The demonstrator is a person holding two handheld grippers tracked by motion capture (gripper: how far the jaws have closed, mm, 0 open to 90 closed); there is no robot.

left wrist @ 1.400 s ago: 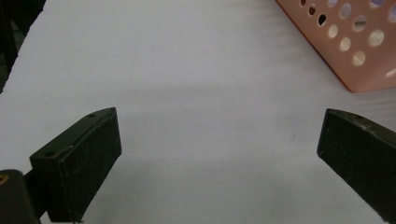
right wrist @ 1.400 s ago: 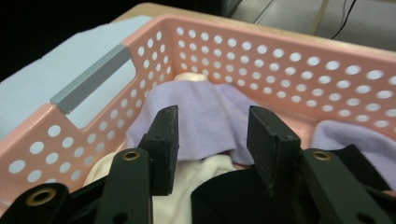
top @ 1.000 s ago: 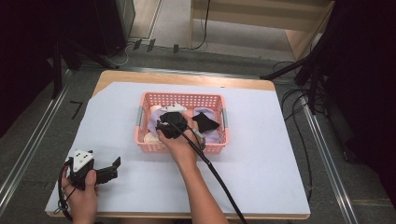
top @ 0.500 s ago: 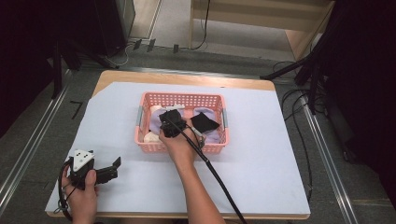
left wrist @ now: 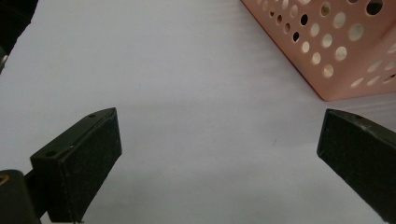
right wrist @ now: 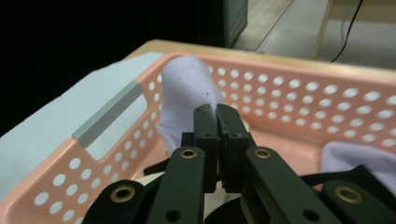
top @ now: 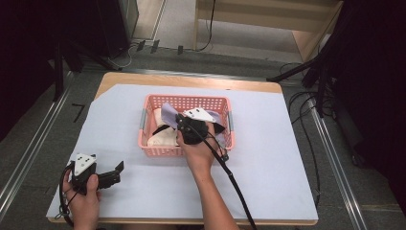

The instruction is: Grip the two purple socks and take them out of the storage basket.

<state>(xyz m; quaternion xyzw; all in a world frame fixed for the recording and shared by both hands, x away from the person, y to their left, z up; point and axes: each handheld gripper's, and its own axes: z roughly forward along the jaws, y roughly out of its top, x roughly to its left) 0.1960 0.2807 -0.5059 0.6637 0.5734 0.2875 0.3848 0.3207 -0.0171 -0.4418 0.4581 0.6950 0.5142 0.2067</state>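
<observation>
Right gripper (right wrist: 217, 122): jaws clamped on lavender sock (right wrist: 187, 93), lifted inside pink perforated basket (top: 148, 139) at table centre | Left gripper (left wrist: 219, 154): jaws wide apart, holding nothing, over white sheet (left wrist: 187, 70), near-left of basket.

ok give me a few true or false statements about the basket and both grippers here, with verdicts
1. The right gripper is shut on a lavender sock. True.
2. The left gripper holds a sock. False: its jaws stand wide open over bare white paper.
3. The pink basket sits on the floor. False: it rests on the paper-covered table.
4. The left gripper is inside the basket. False: it lies outside it, near the table's front left corner.
5. The basket's walls are perforated with holes. True.
</observation>
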